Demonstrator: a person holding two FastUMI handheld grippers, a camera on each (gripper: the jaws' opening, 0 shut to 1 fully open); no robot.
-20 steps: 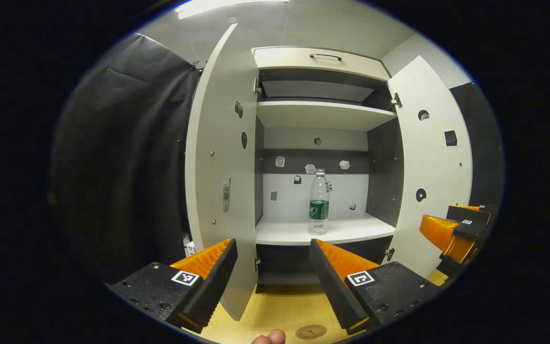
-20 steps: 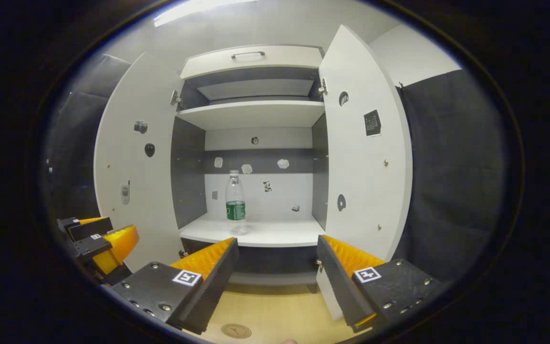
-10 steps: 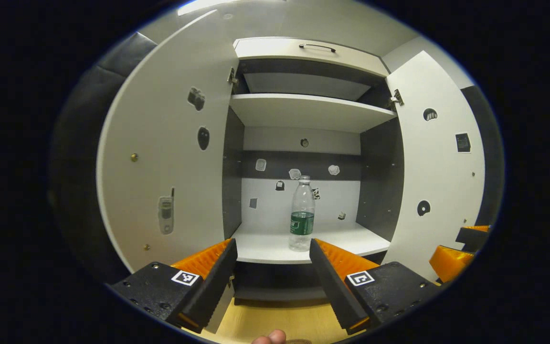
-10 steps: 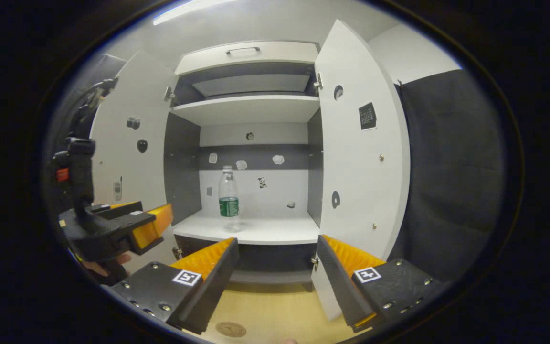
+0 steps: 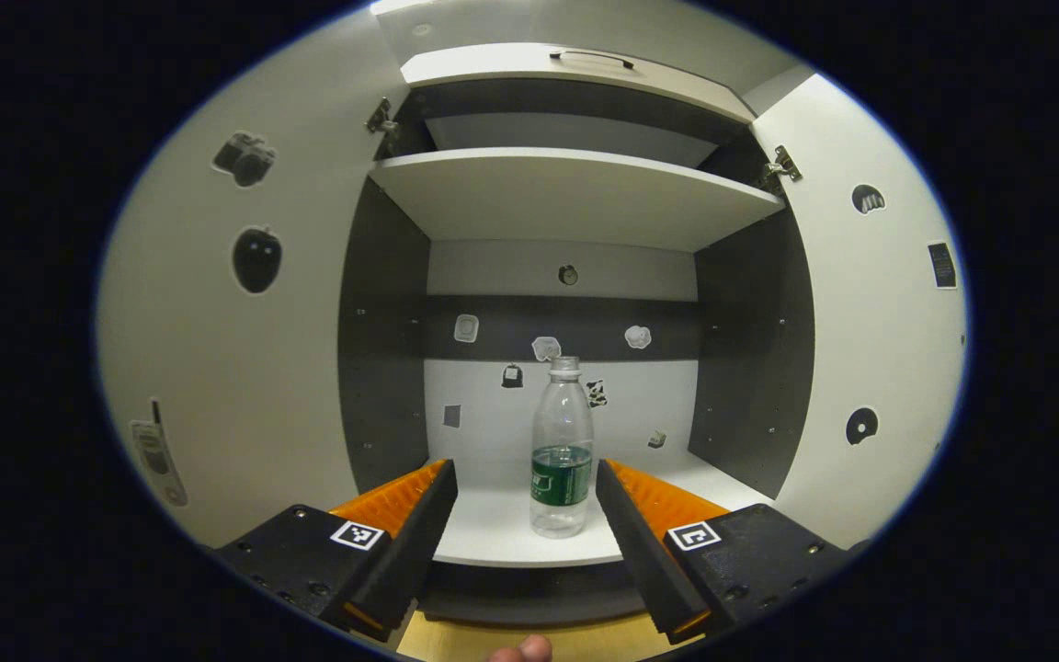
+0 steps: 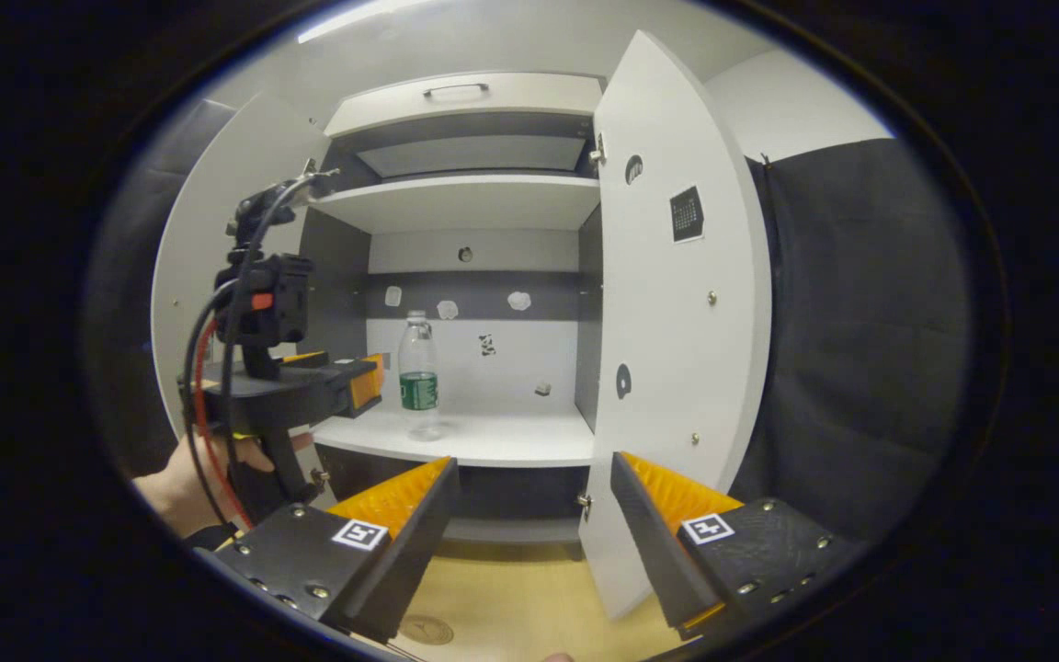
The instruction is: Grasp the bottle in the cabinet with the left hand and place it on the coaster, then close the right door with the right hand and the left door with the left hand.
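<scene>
**Left gripper lined up on bottle, jaws wide, no contact**

Left gripper [image 5: 522, 483]: jaws spread wide, nothing between them pressing. In the left gripper view the bottle [image 5: 563, 450] sits dead ahead, framed between the 2 fingers, closer to the right one, not touching either. It stands upright on the lower shelf [image 5: 502, 538], near the front edge, green label band around the middle, cap on.

From the right gripper view, the left gripper [image 6: 359, 382] sits just left of the bottle [image 6: 417, 375] at shelf height, held by a hand [image 6: 182, 480]; whether its tips have reached the bottle I can't tell from there.

Right gripper [image 6: 529, 492]: also spread open, empty, held back outside the cabinet. Right door [image 6: 672, 303] stands open just ahead of its right finger. Left door [image 5: 226, 349] open, off the left gripper's left side. Coaster [image 6: 426, 630] lies on the wooden floor below the right gripper's fingers.
</scene>
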